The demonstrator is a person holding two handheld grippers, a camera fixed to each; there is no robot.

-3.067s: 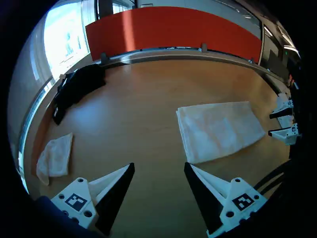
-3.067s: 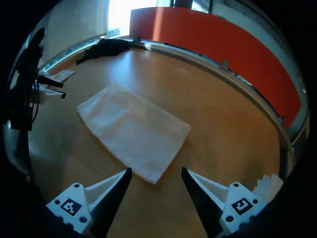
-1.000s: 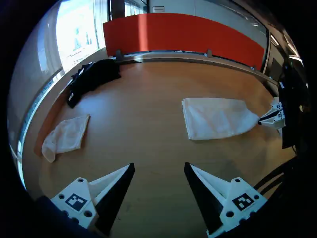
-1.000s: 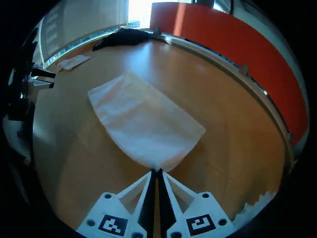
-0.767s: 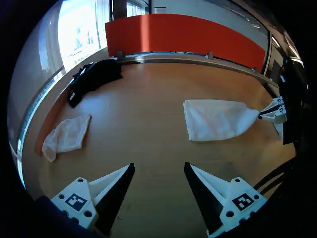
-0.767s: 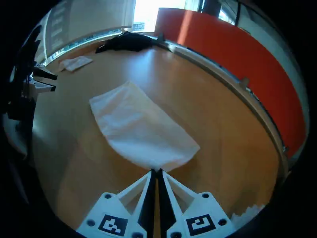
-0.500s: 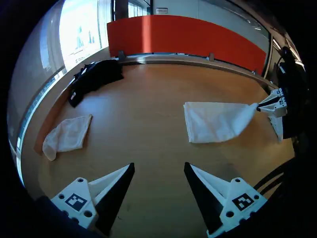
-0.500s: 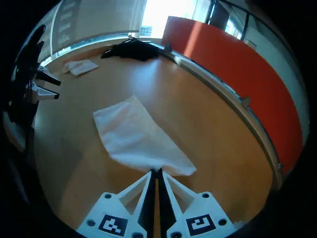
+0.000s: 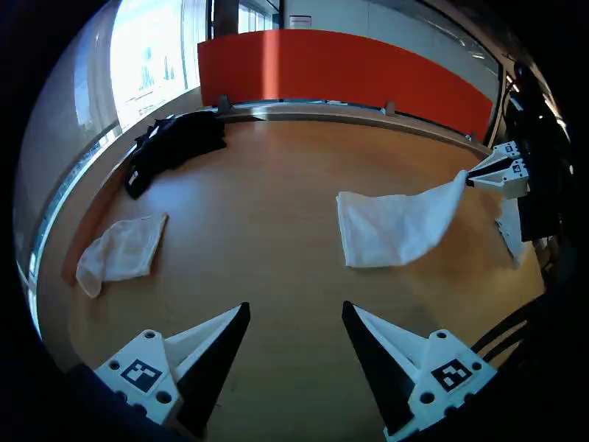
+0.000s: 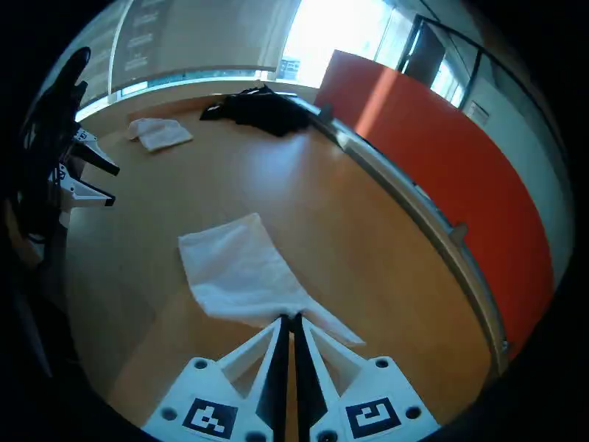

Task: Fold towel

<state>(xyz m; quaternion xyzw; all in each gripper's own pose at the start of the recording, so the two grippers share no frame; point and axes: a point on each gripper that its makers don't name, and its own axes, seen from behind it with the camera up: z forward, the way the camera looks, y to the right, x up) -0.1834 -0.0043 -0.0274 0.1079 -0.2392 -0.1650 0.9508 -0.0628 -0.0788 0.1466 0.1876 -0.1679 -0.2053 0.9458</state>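
A white towel (image 9: 389, 225) lies on the wooden table, its right end raised off the surface. My right gripper (image 10: 290, 318) is shut on that raised end of the towel (image 10: 235, 276); the left gripper view shows the right gripper (image 9: 467, 179) up above the table at the far right. My left gripper (image 9: 296, 308) stands open near the table's front edge, well short of the towel, with nothing between its fingers. The right gripper view has the left gripper (image 10: 110, 184) open at the far left.
A second, crumpled white cloth (image 9: 121, 249) lies at the table's left edge. A black garment (image 9: 171, 144) lies at the back left. An orange partition (image 9: 346, 74) runs along the far side of the wooden table (image 9: 258, 214). Another white cloth (image 9: 509, 230) hangs at the right edge.
My right gripper has risen with the towel's end, pulling it up and over the rest of the towel. The left gripper has stayed open and nearly still.
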